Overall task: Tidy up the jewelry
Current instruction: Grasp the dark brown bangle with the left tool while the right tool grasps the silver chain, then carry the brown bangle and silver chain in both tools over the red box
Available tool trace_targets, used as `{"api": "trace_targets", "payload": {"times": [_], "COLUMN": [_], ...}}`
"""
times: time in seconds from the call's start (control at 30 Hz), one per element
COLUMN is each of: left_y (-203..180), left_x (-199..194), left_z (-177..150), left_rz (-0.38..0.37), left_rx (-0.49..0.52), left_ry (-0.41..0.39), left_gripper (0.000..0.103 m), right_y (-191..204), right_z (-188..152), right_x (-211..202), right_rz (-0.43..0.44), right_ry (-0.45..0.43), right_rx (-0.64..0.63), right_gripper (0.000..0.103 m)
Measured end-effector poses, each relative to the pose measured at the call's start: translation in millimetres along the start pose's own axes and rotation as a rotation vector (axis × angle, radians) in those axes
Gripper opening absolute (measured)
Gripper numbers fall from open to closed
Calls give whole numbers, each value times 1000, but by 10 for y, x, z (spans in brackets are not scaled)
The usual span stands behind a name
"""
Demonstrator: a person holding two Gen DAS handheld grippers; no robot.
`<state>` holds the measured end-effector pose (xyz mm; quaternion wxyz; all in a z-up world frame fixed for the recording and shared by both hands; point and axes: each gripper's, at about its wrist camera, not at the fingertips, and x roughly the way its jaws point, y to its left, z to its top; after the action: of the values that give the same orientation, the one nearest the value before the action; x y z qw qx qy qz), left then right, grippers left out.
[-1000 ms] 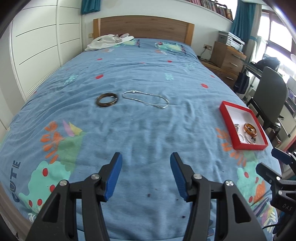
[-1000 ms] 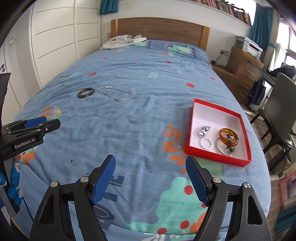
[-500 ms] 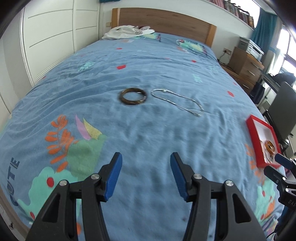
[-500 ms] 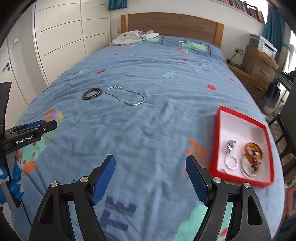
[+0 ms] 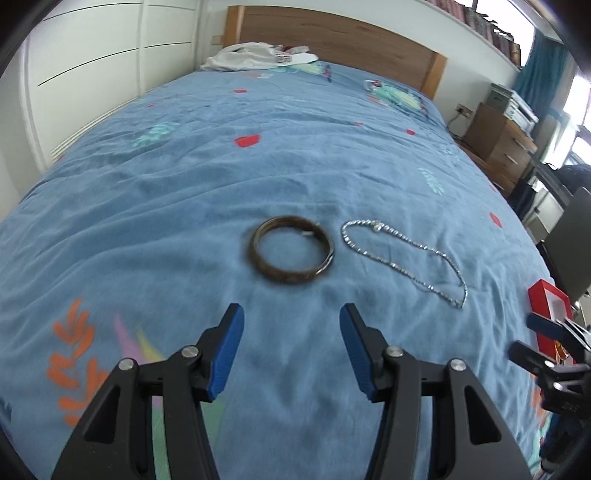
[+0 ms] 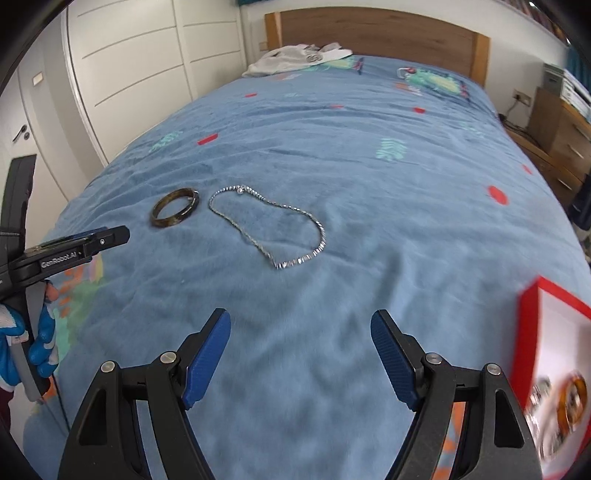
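Observation:
A dark brown bangle (image 5: 291, 251) lies flat on the blue bedspread, just beyond my open left gripper (image 5: 291, 325), which holds nothing. To its right a silver chain necklace (image 5: 406, 254) is spread in a loop. In the right wrist view the bangle (image 6: 175, 213) and the necklace (image 6: 273, 229) lie ahead and to the left of my open, empty right gripper (image 6: 301, 332). A red box (image 6: 554, 354) with a white inside sits at the right; an amber bangle (image 6: 570, 404) and silver rings rest in it. The left gripper's fingers (image 6: 88, 245) show at the left edge.
White clothes (image 5: 255, 59) lie by the wooden headboard (image 5: 332, 33). White wardrobe doors (image 6: 129, 74) run along the bed's left side. A wooden drawer unit (image 5: 498, 144) and a dark chair (image 5: 569, 236) stand to the right. A blue-gloved hand (image 6: 22, 347) holds the left tool.
Both grippers have swept left over the bed and lower. The bangle and necklace now loom nearer and larger, and the red box has slid to the right edge. Both sets of jaws stayed open.

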<state>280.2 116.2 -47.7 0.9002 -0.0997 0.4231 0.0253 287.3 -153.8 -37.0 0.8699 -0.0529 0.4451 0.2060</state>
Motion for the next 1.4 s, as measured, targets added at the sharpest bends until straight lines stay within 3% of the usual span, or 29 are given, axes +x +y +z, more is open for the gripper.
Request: {"api": "trace_targets", "payload": {"times": [0.33,0.67,0.7,0.8,0.93,1.03,1.13,1.4], "left_y": [-344,-275,-257,-266,-288,-321,-387,-398], "left_x": [457,923,932,963,967,954,927,777], "left_z": [235,306,307,308,299,280,241,182], "left_rz": [-50,-32,-32,-20,-11,-20,-19,-49], "left_rx": [197,183,179,183,189,191,200,121], "left_ry": [11,57,56,53,47,52,61,55], "left_gripper": [52,52,51,50,34,18,9,9], "right_y": [-19,-56,-66,-94,-154,-163,-171,-234], "right_z": [263,553,586,644,655,591,504,253], "right_x": [629,1057,1095,1158,1161,1127,1079,765], "right_rz": [49,100,106,98,103,110,115,120], "right_ry": [42,39,35,26,18,23,25,-5], "right_rx": [-93,-159,-156,-144,-115,-111,-99,-50], "right_gripper": [83,83,80,56,21,8,3,3]}}
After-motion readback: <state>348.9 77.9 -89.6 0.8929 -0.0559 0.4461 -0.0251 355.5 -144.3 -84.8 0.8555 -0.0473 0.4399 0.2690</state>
